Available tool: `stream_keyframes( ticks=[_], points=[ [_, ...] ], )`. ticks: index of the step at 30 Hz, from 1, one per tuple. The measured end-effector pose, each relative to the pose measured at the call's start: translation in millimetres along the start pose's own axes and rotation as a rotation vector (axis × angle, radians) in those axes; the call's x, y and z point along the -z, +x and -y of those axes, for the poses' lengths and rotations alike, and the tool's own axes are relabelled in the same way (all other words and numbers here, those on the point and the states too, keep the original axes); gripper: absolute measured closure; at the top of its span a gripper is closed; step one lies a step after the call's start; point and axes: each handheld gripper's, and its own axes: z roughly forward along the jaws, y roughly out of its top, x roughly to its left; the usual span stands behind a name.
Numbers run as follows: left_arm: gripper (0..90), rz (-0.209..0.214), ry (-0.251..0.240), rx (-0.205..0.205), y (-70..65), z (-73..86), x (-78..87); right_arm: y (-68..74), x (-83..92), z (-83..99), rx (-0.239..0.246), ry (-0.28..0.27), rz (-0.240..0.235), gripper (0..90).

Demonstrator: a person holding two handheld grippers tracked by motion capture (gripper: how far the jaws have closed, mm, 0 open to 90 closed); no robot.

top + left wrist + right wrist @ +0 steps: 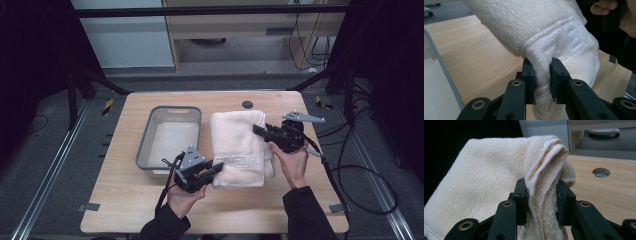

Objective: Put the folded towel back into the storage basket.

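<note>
Between our left gripper's (541,82) matt black plastic fingers (559,80) we see the towel (239,145): cream terry cloth, rough and looped, with a woven band. Beside them lies pale, smooth wood-grain table (260,210); farther off, a grey, faintly glossy plastic basin (145,145).

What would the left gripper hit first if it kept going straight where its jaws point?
The left gripper is already shut on the folded towel; straight on lies more towel, then probably the person's right hand, though depth is unclear.

The towel (554,32) runs off the top edge (left gripper view), its far end unseen.
</note>
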Motion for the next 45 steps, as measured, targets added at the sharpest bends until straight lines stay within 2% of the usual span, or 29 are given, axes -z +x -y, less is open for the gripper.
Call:
stream_keyframes(
  ticks=[14, 29, 37, 45],
  points=[
    [75.3, -0.035, -0.053, 0.013, 14.4, -11.7, 19.8, 23.6, -7.5, -28.5, 0.062, -0.031, 0.006, 67.1],
    [75.1, -0.067, -0.086, 0.035, 37.2, -18.4, 41.4, 47.3, -28.5, -48.5, 0.09, -0.048, 0.004, 67.1],
    [75.2, -0.098, -0.099, 0.04, 45.1, -19.1, 50.5, 58.4, -39.0, -56.2, 0.098, -0.056, 0.003, 67.1],
    [75.2, -0.114, -0.108, 0.063, 56.8, -17.8, 60.7, 69.5, -51.8, -61.6, 0.108, -0.051, 0.0, 67.1]
  ],
)
